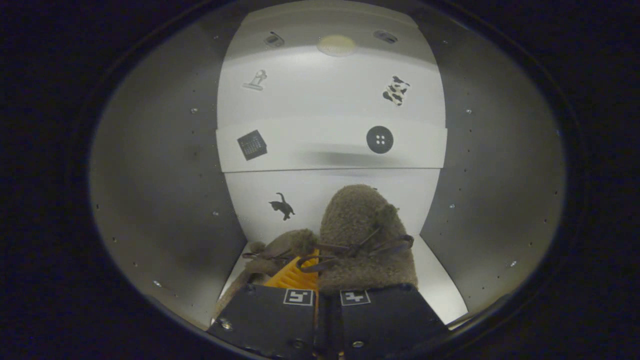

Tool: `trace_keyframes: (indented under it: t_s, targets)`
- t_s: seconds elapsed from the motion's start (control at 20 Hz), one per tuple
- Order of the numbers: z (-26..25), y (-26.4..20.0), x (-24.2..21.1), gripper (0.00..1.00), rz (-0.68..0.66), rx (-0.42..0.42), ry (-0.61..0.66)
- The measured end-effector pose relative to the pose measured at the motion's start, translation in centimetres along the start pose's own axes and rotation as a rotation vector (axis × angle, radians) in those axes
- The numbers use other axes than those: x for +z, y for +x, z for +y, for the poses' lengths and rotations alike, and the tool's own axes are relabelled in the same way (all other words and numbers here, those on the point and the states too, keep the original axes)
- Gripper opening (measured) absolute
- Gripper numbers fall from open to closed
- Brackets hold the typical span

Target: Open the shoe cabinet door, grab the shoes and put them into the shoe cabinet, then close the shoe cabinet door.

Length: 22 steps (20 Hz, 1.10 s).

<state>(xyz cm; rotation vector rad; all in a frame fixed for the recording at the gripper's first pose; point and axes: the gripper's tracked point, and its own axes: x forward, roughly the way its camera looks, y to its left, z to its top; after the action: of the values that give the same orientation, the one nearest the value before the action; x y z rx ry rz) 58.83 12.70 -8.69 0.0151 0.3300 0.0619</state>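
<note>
So the gripper is reaching straight into the shoe cabinet, pointing level toward the back wall. Its two fingers sit nearly together, clamped on the shoes right at the near end, with a bit of a ribbed orange piece peeking out between the left finger and the fuzzy material. Each finger has a small square marker on top.

The shoes are a pair of brown fuzzy slipper-type things with dark thin laces tied in a bow across the top. The right one stands tall just ahead of the fingers, its rounded end pointing up and away toward the back wall, so its long axis runs away from the gripper and tilts upward. The left one lies lower and flatter, slumped just to the left of the taller one and touching it. I can't tell which end is toe or heel.

Under them is the white cabinet floor, which shows on the right of the fingers. Grey side walls with rows of little peg holes close in on both sides. Beyond the shoes, the white back wall carries stickers: a black cat low on the left, a dark button, a dark square, a cow-print patch, and a round yellowish disc up top.
</note>
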Motion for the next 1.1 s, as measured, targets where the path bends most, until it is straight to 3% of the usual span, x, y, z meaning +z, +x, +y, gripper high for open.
trace_keyframes:
  t_s: [0.2, 0.55, 0.85, 1.05, 1.1]
  targets:
    - [-1.1, 0.7, -0.8, 0.11, 0.022, -0.033, 0.018]
    - [-1.8, 0.2, -1.7, 0.66, 0.053, -0.041, 0.031]
    - [-2.3, -1.0, -2.0, 0.68, 0.05, -0.059, 0.003]
    - [-2.4, -2.8, 0.0, 0.69, -0.024, -0.074, -0.04]
    - [-2.3, -3.4, -0.1, 0.79, -0.019, -0.072, -0.047]
